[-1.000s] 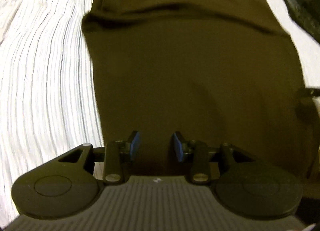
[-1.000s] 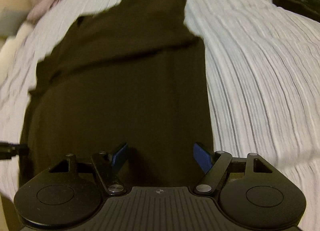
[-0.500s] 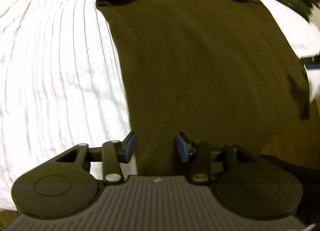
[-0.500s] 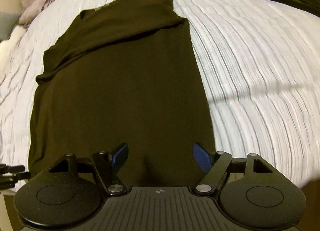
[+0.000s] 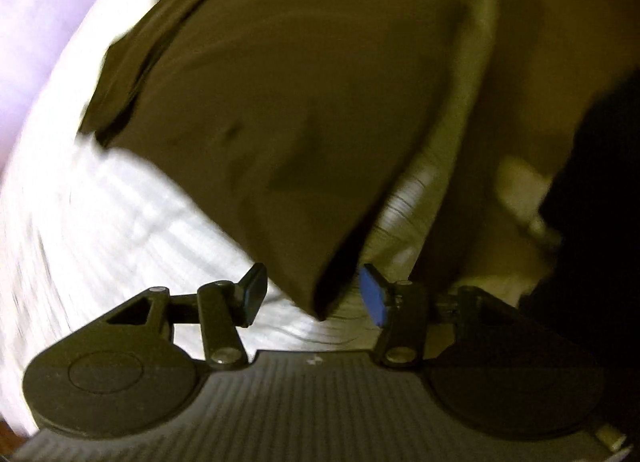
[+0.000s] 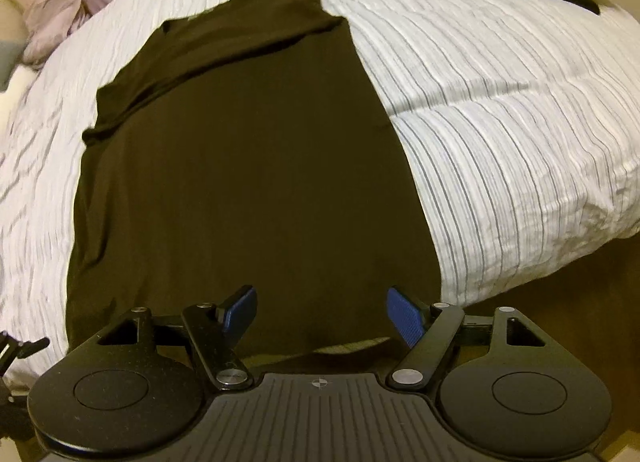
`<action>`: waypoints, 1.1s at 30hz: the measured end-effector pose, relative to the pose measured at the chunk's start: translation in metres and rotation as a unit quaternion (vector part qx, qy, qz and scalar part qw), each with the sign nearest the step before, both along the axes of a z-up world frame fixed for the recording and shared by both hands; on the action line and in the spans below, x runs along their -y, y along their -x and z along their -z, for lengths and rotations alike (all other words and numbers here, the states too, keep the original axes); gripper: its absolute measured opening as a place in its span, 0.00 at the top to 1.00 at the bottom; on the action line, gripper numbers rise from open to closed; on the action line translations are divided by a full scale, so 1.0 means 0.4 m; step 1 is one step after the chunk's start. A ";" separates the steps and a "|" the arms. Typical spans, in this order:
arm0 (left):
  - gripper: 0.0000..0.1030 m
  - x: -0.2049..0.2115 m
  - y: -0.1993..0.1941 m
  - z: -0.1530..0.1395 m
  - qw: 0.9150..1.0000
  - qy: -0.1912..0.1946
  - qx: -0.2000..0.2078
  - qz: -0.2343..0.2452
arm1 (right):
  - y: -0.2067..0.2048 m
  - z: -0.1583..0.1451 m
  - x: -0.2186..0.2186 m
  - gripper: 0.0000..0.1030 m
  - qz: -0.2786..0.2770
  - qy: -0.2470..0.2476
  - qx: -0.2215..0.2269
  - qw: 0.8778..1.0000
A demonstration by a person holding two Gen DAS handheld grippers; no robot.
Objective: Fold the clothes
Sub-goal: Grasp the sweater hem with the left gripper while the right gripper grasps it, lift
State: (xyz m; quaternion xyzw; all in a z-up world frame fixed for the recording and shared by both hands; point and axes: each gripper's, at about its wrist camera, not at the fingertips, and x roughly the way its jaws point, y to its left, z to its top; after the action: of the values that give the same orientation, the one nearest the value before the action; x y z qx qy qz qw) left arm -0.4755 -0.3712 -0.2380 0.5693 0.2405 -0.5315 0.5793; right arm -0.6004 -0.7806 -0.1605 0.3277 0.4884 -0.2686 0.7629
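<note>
Now my left gripper [image 5: 312,294] jaws are opening around a corner of the dark brown shirt [image 6: 248,166] on the bed [image 6: 500,110]; my right gripper [image 6: 320,312] jaws stand wide, empty.

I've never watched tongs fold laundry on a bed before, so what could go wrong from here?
Two things, I'd guess. The dark shirt's bottom hem hangs at the edge of the striped bedspread, so a careless tug might slide it off. The left tongs are opening around a shirt corner without pinching it, and that view is blurred; closing now might catch too little cloth, or bedspread too.
</note>
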 end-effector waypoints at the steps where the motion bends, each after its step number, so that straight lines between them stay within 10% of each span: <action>1: 0.55 0.000 0.023 0.021 0.999 -0.002 0.024 0.028 | 0.008 0.002 -0.001 0.27 -0.008 0.001 -0.002 1.000; 7: 0.50 0.008 0.087 0.131 0.983 -0.017 0.141 0.118 | 0.051 0.030 -0.003 0.27 -0.033 0.003 -0.019 0.999; 9: 0.70 -0.006 0.065 0.143 0.980 -0.035 0.151 0.123 | 0.070 0.037 -0.005 0.27 -0.027 0.002 -0.022 0.999; 11: 0.91 -0.004 0.038 0.110 0.988 -0.034 0.119 0.096 | 0.080 0.037 -0.013 0.27 -0.027 0.002 -0.015 1.000; 14: 0.94 0.034 -0.029 0.013 0.999 -0.005 0.037 0.016 | 0.084 0.028 -0.032 0.25 -0.036 0.005 0.004 0.999; 17: 0.94 0.020 -0.134 -0.092 0.994 0.031 -0.067 -0.082 | 0.061 0.009 -0.100 0.02 -0.113 0.030 0.030 0.993; 26: 0.95 0.080 -0.264 -0.249 0.974 0.061 -0.153 -0.154 | -0.087 0.046 -0.448 0.02 -0.393 0.206 0.071 0.893; 33: 0.95 0.090 -0.252 -0.294 0.977 0.052 -0.160 -0.133 | -0.185 0.148 -0.557 0.02 -0.418 0.358 0.062 0.833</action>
State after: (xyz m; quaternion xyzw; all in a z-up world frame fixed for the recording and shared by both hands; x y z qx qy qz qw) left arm -0.3747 -0.4070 -0.1203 0.4090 0.3760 -0.5458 0.6272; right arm -0.5263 -0.5576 -0.2196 -0.1874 0.4003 -0.0591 0.8951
